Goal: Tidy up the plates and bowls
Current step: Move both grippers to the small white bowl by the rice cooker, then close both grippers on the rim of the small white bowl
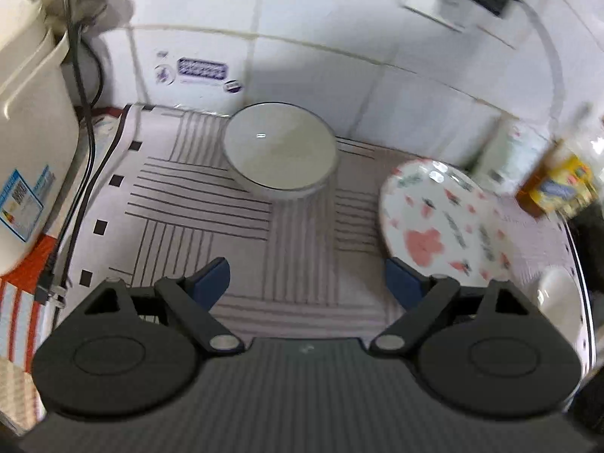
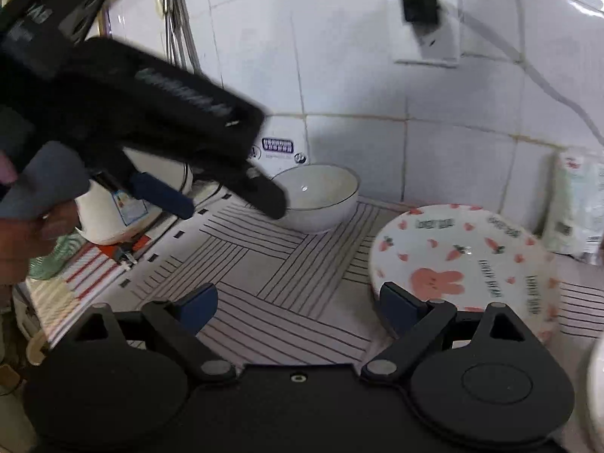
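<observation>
The bowl looks like glazed ceramic, smooth and glossy, a light glint inside it. Right of the bowl, the plate has the same shiny glaze over pink printed figures. Under the bowl, the mat looks matt, like woven cloth. Behind the bowl, the wall tiles are glossy. The left gripper is matt black plastic.

bowl behind-left of plate, both on mat
</observation>
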Demonstrator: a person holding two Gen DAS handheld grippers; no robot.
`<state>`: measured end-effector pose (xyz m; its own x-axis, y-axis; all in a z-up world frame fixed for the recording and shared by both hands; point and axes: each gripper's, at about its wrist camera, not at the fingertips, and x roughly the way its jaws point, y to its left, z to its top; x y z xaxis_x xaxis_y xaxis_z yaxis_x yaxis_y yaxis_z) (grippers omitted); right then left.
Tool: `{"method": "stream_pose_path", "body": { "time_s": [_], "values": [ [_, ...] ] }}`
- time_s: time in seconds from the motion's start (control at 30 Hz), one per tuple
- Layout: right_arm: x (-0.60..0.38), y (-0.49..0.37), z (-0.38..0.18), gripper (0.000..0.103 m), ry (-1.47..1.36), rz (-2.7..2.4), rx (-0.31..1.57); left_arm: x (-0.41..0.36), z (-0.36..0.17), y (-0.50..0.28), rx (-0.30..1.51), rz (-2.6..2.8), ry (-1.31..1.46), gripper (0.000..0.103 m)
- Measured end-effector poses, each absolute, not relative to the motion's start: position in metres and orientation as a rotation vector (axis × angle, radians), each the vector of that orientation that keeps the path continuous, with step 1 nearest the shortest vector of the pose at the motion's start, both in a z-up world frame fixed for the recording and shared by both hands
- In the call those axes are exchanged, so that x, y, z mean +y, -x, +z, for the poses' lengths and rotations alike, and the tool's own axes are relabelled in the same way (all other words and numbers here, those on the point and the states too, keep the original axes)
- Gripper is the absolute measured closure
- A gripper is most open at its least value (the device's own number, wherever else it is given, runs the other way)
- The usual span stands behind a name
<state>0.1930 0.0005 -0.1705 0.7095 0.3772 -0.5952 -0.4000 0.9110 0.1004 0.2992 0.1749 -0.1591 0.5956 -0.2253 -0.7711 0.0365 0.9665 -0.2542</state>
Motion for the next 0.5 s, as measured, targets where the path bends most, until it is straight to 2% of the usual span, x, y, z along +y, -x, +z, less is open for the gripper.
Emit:
{"method": "stream_pose_path", "body": {
  "time_s": [0.2, 0.5],
  "values": [
    [0.038, -0.221, -0.192, 0.008, 0.175, 0.339, 0.706, 0.203, -0.182, -0.340, 0.985, -0.136, 0.341, 0.015],
    [0.074, -0.274, -0.201, 0.008, 0.168, 0.329, 0.665, 0.218, -0.199, -0.390, 0.901, -0.117, 0.360, 0.016]
  ]
}}
